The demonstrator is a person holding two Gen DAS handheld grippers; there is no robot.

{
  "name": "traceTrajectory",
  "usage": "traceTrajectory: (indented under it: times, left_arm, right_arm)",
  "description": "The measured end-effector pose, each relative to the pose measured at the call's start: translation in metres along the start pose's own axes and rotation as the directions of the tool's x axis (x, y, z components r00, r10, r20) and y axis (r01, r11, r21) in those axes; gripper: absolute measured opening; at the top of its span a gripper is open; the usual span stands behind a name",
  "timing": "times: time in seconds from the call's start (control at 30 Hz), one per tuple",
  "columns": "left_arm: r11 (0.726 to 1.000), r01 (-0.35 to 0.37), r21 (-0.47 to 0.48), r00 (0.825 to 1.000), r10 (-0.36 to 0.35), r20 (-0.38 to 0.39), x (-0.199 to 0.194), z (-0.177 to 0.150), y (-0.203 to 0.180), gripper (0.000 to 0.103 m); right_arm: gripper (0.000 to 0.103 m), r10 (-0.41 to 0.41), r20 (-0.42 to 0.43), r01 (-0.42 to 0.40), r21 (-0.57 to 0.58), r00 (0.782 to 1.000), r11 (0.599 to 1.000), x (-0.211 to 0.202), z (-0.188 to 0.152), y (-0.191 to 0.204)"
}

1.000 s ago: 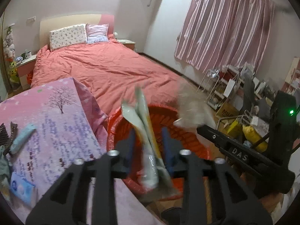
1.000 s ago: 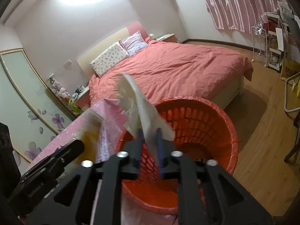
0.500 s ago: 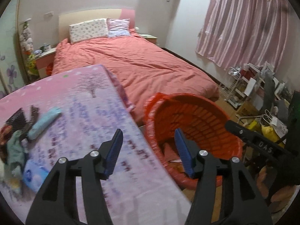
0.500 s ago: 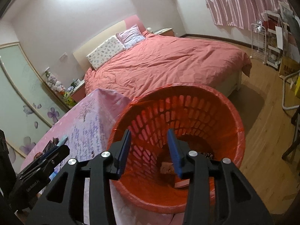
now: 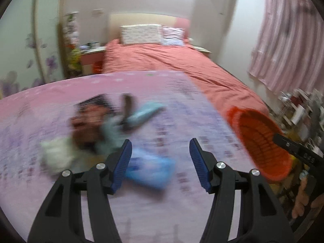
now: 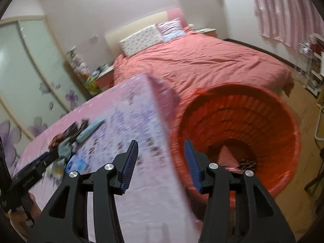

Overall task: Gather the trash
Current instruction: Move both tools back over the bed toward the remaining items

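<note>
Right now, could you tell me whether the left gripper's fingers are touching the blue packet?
Cannot tell: in the left wrist view the finger overlaps the blurred blue packet.

surface: table under a pink, purple-printed cloth (image 5: 182, 109) | on it, blurred, toward the left edge: blue plastic packet (image 5: 149, 171), pale-blue tube (image 5: 144, 112), white crumpled wad (image 5: 55, 155), dark wrappers (image 5: 89, 119) | floor: wooden boards (image 6: 303, 162), bearing red plastic lattice basket (image 6: 283, 125) beside the table's right edge

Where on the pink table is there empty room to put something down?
The pink tablecloth is bare along the side next to the red basket and toward the corner nearest the bed. The far side is crowded: a blue packet, a light-blue wrapper and blurry trash bunch together.
</note>
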State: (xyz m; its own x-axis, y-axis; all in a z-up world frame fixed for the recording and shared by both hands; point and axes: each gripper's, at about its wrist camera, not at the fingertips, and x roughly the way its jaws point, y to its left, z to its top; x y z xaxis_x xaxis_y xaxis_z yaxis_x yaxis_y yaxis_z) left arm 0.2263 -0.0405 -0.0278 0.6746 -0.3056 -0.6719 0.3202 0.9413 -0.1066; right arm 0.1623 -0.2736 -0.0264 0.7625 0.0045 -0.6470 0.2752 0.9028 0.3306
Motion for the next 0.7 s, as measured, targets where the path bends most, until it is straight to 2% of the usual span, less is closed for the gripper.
traceTrajectory:
  times: [0.17, 0.3, 0.43, 0.5, 0.57, 0.67, 0.7]
  left_arm:
    - [0.988, -0.125, -0.094, 0.992, 0.124, -0.017, -0.011, -0.011, 0.076, 0.059]
    - [0.974, -0.174, -0.147, 0.985, 0.172, -0.028, -0.021, -0.022, 0.121, 0.060]
    - [0.966, -0.188, -0.176, 0.982, 0.186, -0.029, -0.029, -0.032, 0.148, 0.061]
    - [0.963, -0.190, -0.191, 0.982, 0.188, -0.029, -0.031, -0.037, 0.161, 0.062]
    - [0.961, -0.185, -0.207, 0.983, 0.182, -0.035, -0.030, -0.041, 0.167, 0.062]
    - [0.958, -0.177, -0.224, 0.984, 0.172, -0.044, -0.028, -0.046, 0.176, 0.062]
    - [0.958, -0.176, -0.228, 0.984, 0.170, -0.045, -0.027, -0.047, 0.175, 0.062]
  right_arm:
    - [0.060, 0.072, -0.073, -0.080, -0.113, 0.995, 0.990, 0.026, -0.015, 0.061]
    - [0.071, 0.119, -0.144, -0.146, -0.196, 0.982, 0.970, 0.051, -0.032, 0.109]
    - [0.084, 0.101, -0.184, -0.158, -0.328, 0.978, 0.931, 0.077, -0.049, 0.153]
    - [0.085, 0.045, -0.175, -0.116, -0.420, 0.984, 0.900, 0.089, -0.055, 0.170]
    - [0.087, 0.026, -0.186, -0.110, -0.459, 0.982, 0.882, 0.097, -0.055, 0.177]
    - [0.088, 0.029, -0.201, -0.121, -0.462, 0.979, 0.878, 0.104, -0.049, 0.183]
    - [0.084, 0.035, -0.214, -0.132, -0.459, 0.976, 0.879, 0.107, -0.047, 0.183]
